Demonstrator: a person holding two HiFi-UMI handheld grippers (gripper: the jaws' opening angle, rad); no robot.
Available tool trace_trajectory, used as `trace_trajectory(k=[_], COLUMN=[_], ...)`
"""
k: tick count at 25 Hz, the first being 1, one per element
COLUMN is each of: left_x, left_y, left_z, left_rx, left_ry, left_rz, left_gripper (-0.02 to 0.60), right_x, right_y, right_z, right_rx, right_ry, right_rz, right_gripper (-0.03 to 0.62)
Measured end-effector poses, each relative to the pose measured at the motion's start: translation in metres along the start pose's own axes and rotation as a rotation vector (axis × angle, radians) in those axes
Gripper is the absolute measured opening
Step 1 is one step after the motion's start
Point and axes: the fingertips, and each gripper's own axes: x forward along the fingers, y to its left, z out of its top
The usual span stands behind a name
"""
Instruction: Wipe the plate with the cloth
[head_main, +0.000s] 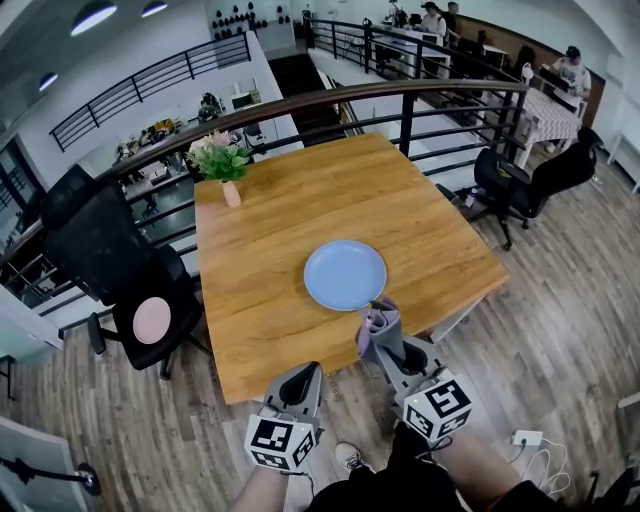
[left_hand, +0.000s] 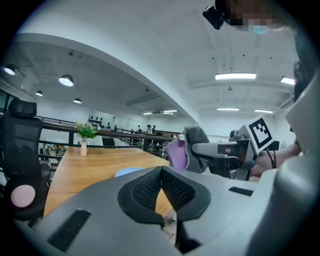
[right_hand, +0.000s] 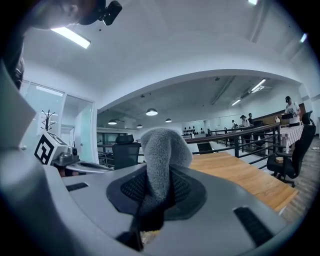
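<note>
A light blue plate (head_main: 345, 274) lies on the wooden table (head_main: 270, 240), toward its near right part. My right gripper (head_main: 381, 320) is shut on a grey and lilac cloth (head_main: 377, 324), which hangs just over the plate's near rim and the table's front edge. In the right gripper view the cloth (right_hand: 159, 155) bulges up from between the jaws of that gripper (right_hand: 156, 186). My left gripper (head_main: 306, 380) sits lower left, off the table's front edge, shut and empty. The left gripper view shows its jaws (left_hand: 161, 181) together, the plate (left_hand: 129, 171) beyond, and the cloth (left_hand: 185, 150) at right.
A small vase with a green plant (head_main: 224, 165) stands at the table's far left corner. A black office chair (head_main: 120, 275) is left of the table, another chair (head_main: 520, 180) at right. A curved railing (head_main: 400, 95) runs behind the table.
</note>
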Motion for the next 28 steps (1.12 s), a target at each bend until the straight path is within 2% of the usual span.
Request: trace_trajectory(k=[7, 16, 28], left_x=[0.012, 0.057, 0.110], left_y=[0.000, 0.004, 0.042], left_z=[0.000, 0.004, -0.001], left_rx=[-0.008, -0.022, -0.065], left_ry=[0.009, 0.001, 0.018], left_rz=[0.036, 0.083, 0.190], left_gripper=[0.020, 0.020, 0.021], right_x=[0.008, 0.037, 0.098], right_y=[-0.020, -0.065, -0.113], right_z=[0.007, 0.008, 0.001], right_rx=[-0.001, -0.003, 0.008], right_ry=[-0.006, -0.001, 0.045], right_rz=[0.025, 0.084, 0.161], right_gripper=[0.072, 0.072, 0.072])
